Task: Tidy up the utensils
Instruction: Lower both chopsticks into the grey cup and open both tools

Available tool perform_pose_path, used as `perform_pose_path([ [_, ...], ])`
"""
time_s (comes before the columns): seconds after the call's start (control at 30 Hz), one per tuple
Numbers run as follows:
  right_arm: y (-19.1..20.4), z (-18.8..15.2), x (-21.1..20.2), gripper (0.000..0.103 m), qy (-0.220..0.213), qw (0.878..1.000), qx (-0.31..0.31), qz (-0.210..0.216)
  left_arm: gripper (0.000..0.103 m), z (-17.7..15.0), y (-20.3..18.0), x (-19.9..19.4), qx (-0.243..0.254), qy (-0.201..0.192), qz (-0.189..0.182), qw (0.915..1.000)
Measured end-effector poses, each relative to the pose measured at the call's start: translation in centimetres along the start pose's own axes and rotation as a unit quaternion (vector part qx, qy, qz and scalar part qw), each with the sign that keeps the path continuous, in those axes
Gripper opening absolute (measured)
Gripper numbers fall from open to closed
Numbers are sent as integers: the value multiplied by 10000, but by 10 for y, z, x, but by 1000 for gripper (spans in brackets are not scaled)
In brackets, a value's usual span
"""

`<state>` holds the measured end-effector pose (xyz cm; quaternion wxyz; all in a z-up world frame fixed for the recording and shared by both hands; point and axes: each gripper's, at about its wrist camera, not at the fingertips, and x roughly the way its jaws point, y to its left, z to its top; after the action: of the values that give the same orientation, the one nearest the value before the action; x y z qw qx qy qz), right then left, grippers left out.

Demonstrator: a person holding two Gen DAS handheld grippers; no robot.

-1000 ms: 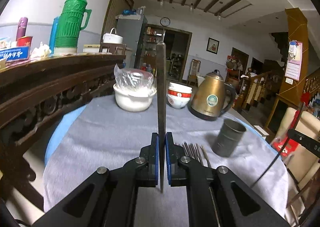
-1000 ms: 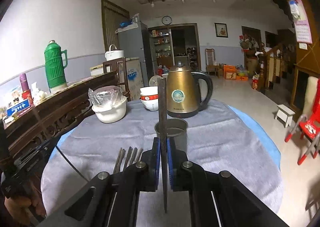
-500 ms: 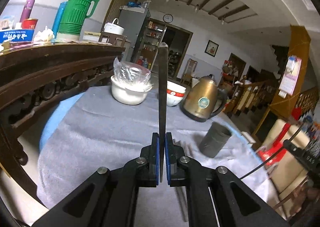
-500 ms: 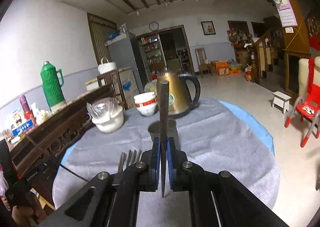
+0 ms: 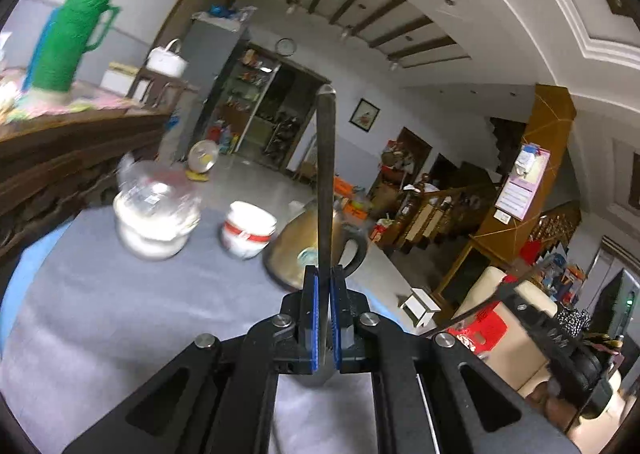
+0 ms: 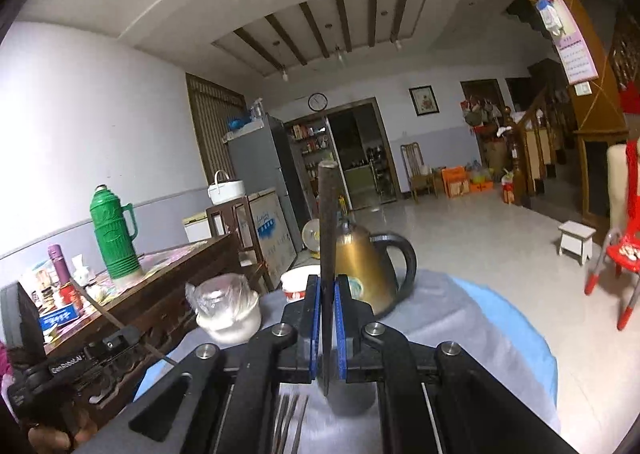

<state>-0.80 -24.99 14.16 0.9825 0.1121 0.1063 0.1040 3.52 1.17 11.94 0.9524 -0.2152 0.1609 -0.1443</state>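
Note:
My left gripper [image 5: 323,318] is shut on a flat metal utensil handle [image 5: 326,182] that stands upright between the blue pads. My right gripper [image 6: 327,328] is shut on a second flat metal utensil handle [image 6: 328,222], also upright. Its lower tip hangs just over the grey metal cup [image 6: 352,400], which is mostly hidden behind the jaws. Several more metal utensils [image 6: 290,424] lie on the grey tablecloth [image 6: 452,318] just left of the cup. The cup does not show clearly in the left wrist view.
A brass kettle [image 6: 368,270] stands behind the cup, also in the left wrist view [image 5: 298,250]. A red-banded bowl stack [image 5: 249,228] and a plastic-covered white bowl [image 5: 154,220] stand at the back. A dark wooden sideboard [image 6: 160,294] with a green thermos [image 6: 114,234] runs along the left.
Both grippers have moved forward and tilted up, each still holding its utensil. The kettle and bowls now sit much closer, and the cup has dropped under the right jaws.

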Motion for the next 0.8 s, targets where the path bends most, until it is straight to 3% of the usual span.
perform_pose_path([
  [0.17,-7,2,47,8,222,9997,-54,-103,5,8,-21,52,246,142,-56,9996],
  [0.4,-24,-17,89,8,758,9970,-79,-156,5,-17,-21,116,436,816,130,9956],
  [0.67,-34,-40,121,9,1348,9908,-33,-97,5,-41,-20,148,550,1394,289,9883],
  [0.77,-32,-47,135,10,1699,9853,-95,-146,18,-42,-18,150,548,1552,355,9857],
  [0.8,-31,-47,136,10,1729,9847,-133,-184,34,-40,-18,148,548,1590,378,9850],
])
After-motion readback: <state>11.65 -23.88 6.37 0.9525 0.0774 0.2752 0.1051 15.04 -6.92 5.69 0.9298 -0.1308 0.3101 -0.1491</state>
